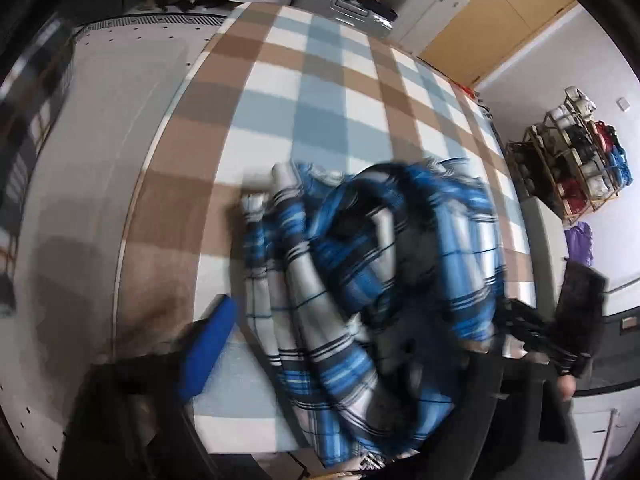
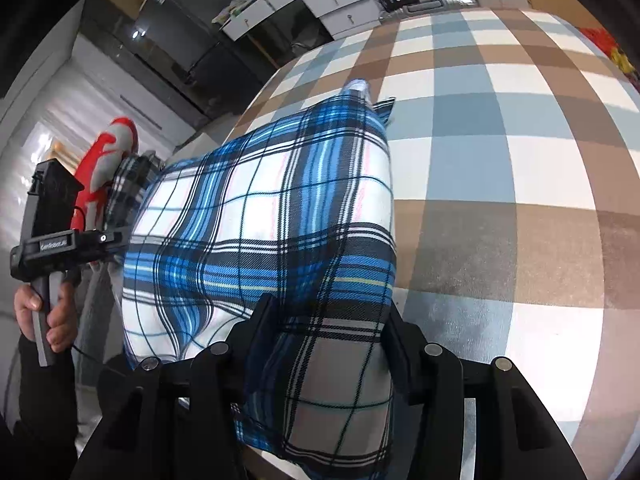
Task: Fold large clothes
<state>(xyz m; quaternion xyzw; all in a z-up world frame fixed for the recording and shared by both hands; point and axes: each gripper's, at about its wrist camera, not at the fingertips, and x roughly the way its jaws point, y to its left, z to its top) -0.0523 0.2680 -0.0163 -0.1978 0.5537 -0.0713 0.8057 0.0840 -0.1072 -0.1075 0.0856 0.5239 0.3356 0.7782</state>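
Plaid shirt (image 2: 280, 208) part-folded on bed (image 2: 500, 168); right claw (image 2: 324, 332) clamping its edge, left claw (image 1: 340, 344) released; more folds left.

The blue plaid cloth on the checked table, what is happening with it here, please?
A person is folding a blue plaid garment on a table with a checked cover, using a handheld gripper in each hand. The right gripper has its fingers around a bunched fold at the near edge. The left gripper is open, its blue-padded finger beside the crumpled cloth, holding nothing. The left wrist view is blurred.
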